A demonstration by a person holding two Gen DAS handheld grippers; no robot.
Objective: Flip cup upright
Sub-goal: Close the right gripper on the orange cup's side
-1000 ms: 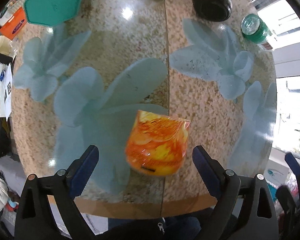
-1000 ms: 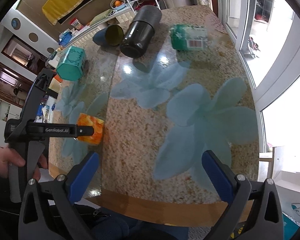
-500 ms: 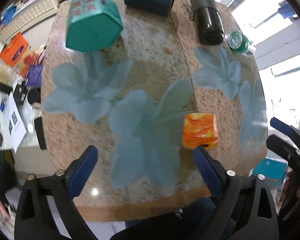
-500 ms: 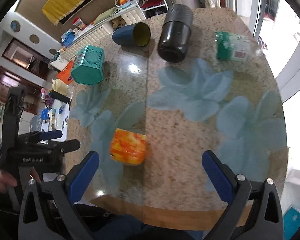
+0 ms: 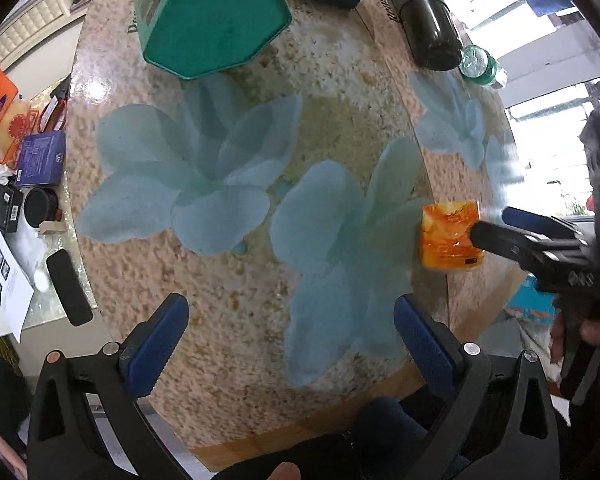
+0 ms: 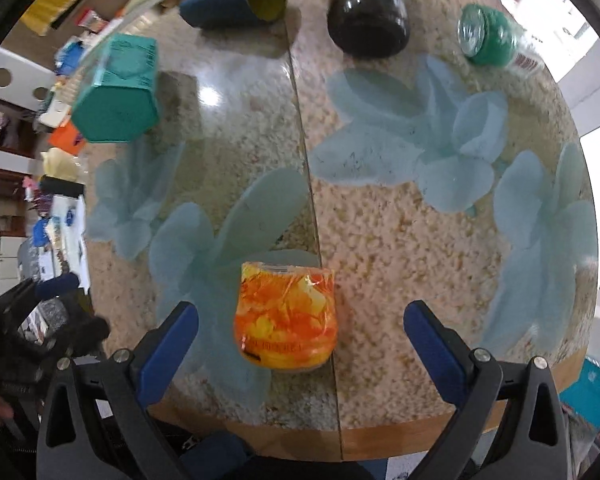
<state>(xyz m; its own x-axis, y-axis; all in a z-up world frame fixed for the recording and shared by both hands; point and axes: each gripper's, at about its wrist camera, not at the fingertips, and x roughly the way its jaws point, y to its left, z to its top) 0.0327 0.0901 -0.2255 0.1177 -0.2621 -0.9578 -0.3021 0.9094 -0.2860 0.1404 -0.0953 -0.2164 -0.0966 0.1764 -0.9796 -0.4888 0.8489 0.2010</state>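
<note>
- Orange cup (image 6: 287,316) sits near the front edge of the granite table (image 6: 400,240), on a blue flower print, apparently mouth-down.
- Right gripper (image 6: 300,344) is the nearer one: fingers spread wide, empty, cup centred in the gap just ahead of the tips.
- Cup axis looks near vertical, crossing the line between the fingers, so closing should catch the side wall.
- Left gripper (image 5: 290,340) also spread and empty; cup is well off to its right, outside the fingers.
- Judgement: right hand takes the grasp.
</note>
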